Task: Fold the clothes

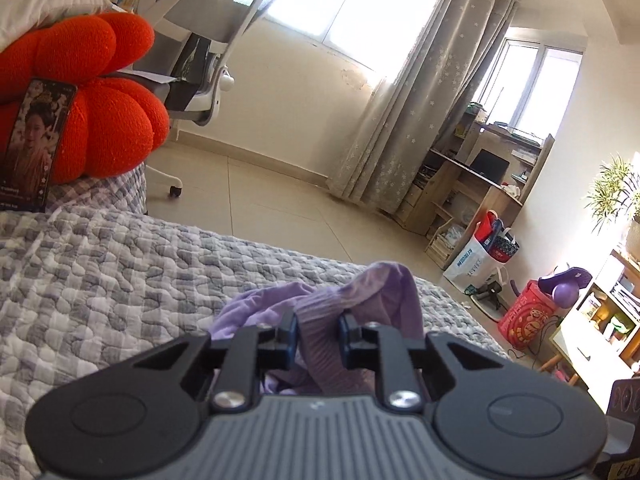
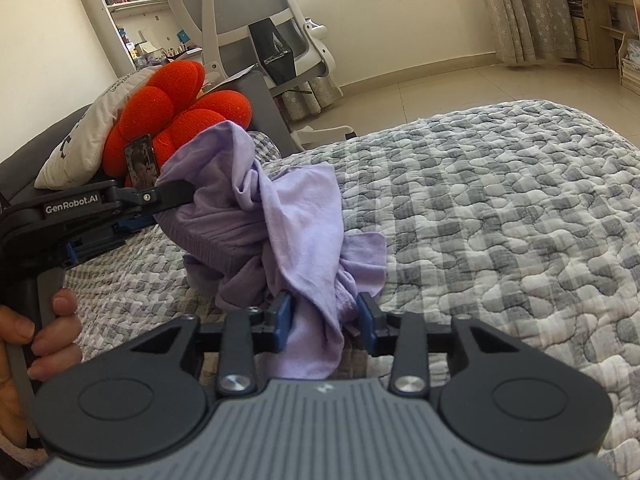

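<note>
A crumpled lilac garment (image 2: 304, 216) is bunched up above the grey checked quilt (image 2: 500, 208) of a bed. My left gripper (image 1: 319, 332) is shut on its ribbed hem (image 1: 320, 320), which fills the gap between the pads. The right wrist view shows that same left gripper (image 2: 176, 200) from the side, lifting a ribbed edge (image 2: 212, 236) off the quilt, with a hand (image 2: 48, 336) on its handle. My right gripper (image 2: 325, 322) is shut on a lower fold of the lilac cloth (image 2: 316, 340). The rest of the garment hangs twisted between the two grippers.
An orange flower-shaped cushion (image 1: 100, 120) with a phone (image 1: 34, 144) leaning on it sits at the head of the bed, next to a white pillow (image 2: 88, 136). A white office chair (image 2: 256, 32) stands beside the bed. Bags (image 1: 484, 248), a desk and shelves line the far wall.
</note>
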The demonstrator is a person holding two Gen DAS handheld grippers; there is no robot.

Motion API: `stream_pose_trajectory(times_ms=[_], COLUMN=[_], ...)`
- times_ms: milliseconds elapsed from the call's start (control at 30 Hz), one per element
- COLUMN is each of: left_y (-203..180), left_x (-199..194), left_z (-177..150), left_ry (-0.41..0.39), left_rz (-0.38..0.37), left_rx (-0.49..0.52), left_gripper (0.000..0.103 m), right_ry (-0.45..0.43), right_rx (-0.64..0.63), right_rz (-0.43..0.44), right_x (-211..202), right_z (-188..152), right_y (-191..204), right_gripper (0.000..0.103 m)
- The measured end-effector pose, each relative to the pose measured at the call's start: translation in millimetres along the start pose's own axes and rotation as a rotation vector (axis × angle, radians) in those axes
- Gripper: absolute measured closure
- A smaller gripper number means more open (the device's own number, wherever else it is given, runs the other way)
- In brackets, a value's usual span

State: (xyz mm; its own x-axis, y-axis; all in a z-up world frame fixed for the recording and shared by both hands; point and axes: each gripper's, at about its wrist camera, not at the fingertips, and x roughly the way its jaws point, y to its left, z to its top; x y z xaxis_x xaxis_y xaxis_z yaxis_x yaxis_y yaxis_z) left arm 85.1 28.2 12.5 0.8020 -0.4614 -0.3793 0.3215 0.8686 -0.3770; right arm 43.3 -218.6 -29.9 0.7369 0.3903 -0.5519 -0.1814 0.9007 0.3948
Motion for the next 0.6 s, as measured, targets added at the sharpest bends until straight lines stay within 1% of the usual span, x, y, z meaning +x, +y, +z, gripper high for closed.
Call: stream_pose_trajectory(times_ms=[33, 133, 333, 533, 600], left_y=[0.7, 4.5, 20.8, 43.8, 48.5], left_x=[-7.7, -30.6, -71.3, -105.9, -116.0], left_z=[2.9, 10.8, 18.8, 11.1, 7.5], left_ry=[-0.014, -0.053, -0.105, -0.111, -0.108], left_rz=[0.013, 0.054, 0.138, 0.219, 0.235], left_rx=[0.012, 0.043, 0.058, 0.027, 0.026], left_gripper=[0.083, 0.084, 0.084, 0.084, 0.084], right_ry=[0.003, -0.004, -0.051, -0.103, -0.115], right_rx=[0.007, 0.007, -0.022, -0.016, -0.009], right_rz=[0.003, 0.004, -0.033, -0.106, -0.114], right_x=[-1.1, -7.2, -27.7, -50.9, -59.8], right_z=[0.5, 2.4, 10.0, 17.4, 19.1], right_y=[-1.2, -1.5, 2.4, -4.5, -5.9], right_gripper=[0.083, 0.087, 0.088, 0.088, 0.088])
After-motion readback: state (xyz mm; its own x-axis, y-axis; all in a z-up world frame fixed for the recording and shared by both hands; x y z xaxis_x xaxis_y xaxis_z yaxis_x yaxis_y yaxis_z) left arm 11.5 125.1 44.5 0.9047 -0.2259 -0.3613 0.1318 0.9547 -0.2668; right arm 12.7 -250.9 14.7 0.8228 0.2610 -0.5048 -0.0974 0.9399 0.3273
